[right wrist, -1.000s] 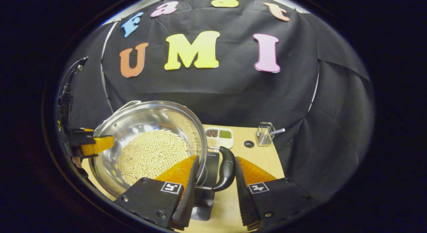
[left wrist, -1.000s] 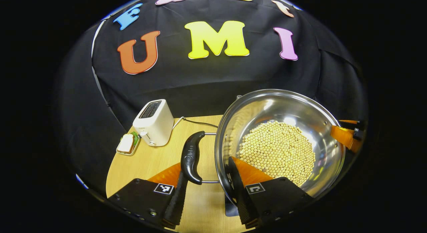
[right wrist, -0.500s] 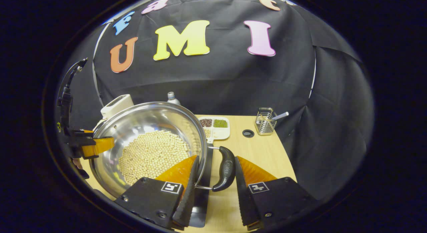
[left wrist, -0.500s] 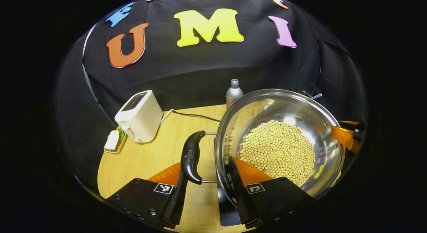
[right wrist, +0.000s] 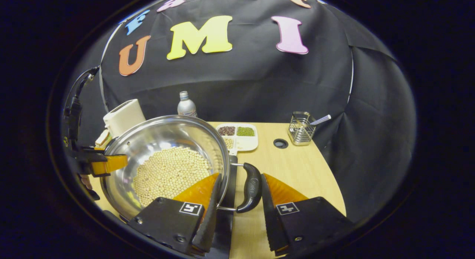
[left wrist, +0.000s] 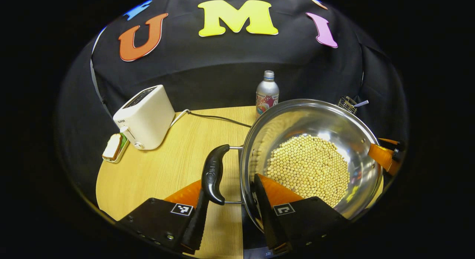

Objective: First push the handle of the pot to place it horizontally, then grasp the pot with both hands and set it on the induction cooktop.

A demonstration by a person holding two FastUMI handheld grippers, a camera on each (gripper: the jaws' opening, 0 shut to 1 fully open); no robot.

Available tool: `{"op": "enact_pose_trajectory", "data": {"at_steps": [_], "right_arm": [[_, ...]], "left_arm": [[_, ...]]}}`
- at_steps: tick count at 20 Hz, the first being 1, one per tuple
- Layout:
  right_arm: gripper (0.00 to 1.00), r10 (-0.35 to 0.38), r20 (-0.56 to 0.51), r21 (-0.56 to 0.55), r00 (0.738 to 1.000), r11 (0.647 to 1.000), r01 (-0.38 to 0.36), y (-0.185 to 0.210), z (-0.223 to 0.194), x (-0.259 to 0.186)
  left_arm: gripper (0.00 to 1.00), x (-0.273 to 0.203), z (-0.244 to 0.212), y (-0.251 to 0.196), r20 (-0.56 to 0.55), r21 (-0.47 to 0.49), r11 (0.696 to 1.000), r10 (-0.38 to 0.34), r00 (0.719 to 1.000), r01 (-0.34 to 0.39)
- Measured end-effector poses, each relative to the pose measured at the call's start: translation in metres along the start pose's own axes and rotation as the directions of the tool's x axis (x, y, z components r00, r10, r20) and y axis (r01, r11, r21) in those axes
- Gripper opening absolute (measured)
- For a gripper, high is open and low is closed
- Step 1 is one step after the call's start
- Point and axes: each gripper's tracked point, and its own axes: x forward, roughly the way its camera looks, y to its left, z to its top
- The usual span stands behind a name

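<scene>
A steel pot (left wrist: 326,121) filled with pale soybeans (left wrist: 308,166) hangs between both grippers. My left gripper (left wrist: 230,184) is shut on its left side: one finger presses the black handle (left wrist: 212,173) from outside, the other lies inside the wall. My right gripper (right wrist: 240,179) grips the opposite side the same way, with the black handle (right wrist: 252,186) between its fingers. Each gripper also shows across the pot, the right gripper (left wrist: 384,155) and the left gripper (right wrist: 105,164). The black induction cooktop (right wrist: 223,233) lies right under the pot, mostly hidden.
On the wooden table (left wrist: 167,166) a white toaster (left wrist: 144,116) with its cord stands at the back left, bread on a small dish (left wrist: 113,147) beside it. A bottle (left wrist: 267,94) stands behind the pot. A divided tray of grains (right wrist: 239,136) and a wire holder (right wrist: 301,128) sit at the right.
Both grippers have carried the pot along together. More of the table shows, the bottle has come out from behind the rim, and the cooktop has slid further under the pot.
</scene>
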Motion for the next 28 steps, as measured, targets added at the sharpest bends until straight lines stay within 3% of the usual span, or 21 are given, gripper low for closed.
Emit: {"op": "enact_pose_trajectory", "data": {"at_steps": [10, 11, 12, 15, 17, 18, 19, 20, 22, 24, 28], "right_arm": [[0.62, -0.016, 0.042, 0.077, 0.999, 0.997, 0.013, -0.002, -0.012, 0.011], [0.63, -0.02, 0.037, 0.078, 0.999, 0.997, 0.017, -0.003, -0.013, 0.011], [0.63, -0.023, 0.036, 0.08, 0.999, 0.997, 0.021, -0.003, -0.013, 0.009], [0.66, -0.025, 0.048, 0.073, 0.999, 0.997, 0.022, -0.004, -0.012, 0.009], [0.7, -0.026, 0.046, 0.064, 0.999, 0.998, 0.023, -0.004, -0.012, 0.007], [0.67, -0.026, 0.05, 0.057, 0.998, 0.998, 0.023, -0.004, -0.01, 0.006], [0.72, -0.026, 0.059, 0.051, 0.998, 0.998, 0.023, -0.004, -0.008, 0.003], [0.69, -0.027, 0.081, 0.045, 0.996, 0.999, 0.023, -0.004, -0.003, -0.002], [0.72, -0.01, 0.132, 0.031, 0.991, 1.0, 0.006, 0.001, 0.009, -0.017], [0.83, -0.012, 0.173, 0.021, 0.985, 1.0, 0.008, 0.003, 0.012, -0.034], [0.94, -0.005, 0.23, 0.01, 0.973, 1.0, 0.003, 0.009, 0.016, -0.066]], "left_arm": [[0.64, 0.008, -0.004, -0.006, 0.021, -0.058, 0.998, -0.03, 0.999, 0.031], [0.54, 0.009, -0.003, -0.006, 0.031, -0.056, 0.998, -0.032, 0.999, 0.034], [0.63, 0.01, -0.002, -0.006, 0.043, -0.068, 0.997, -0.031, 0.999, 0.034], [0.65, 0.01, 0.004, 0.0, 0.105, -0.066, 0.998, -0.001, 0.995, 0.008], [0.75, 0.006, 0.004, 0.006, 0.122, -0.026, 0.999, 0.042, 0.992, -0.039], [0.82, 0.004, 0.004, 0.006, 0.125, -0.007, 0.999, 0.046, 0.991, -0.045], [0.86, 0.0, 0.006, 0.007, 0.144, 0.005, 0.998, 0.06, 0.988, -0.061], [1.0, 0.0, 0.011, 0.01, 0.168, 0.004, 0.997, 0.079, 0.983, -0.081], [0.97, -0.012, 0.017, 0.013, 0.21, -0.025, 0.996, 0.09, 0.974, -0.086], [0.97, -0.023, 0.022, 0.01, 0.238, -0.051, 0.996, 0.078, 0.968, -0.068], [0.97, -0.05, 0.019, 0.007, 0.279, -0.046, 0.997, 0.073, 0.957, -0.063]]}}
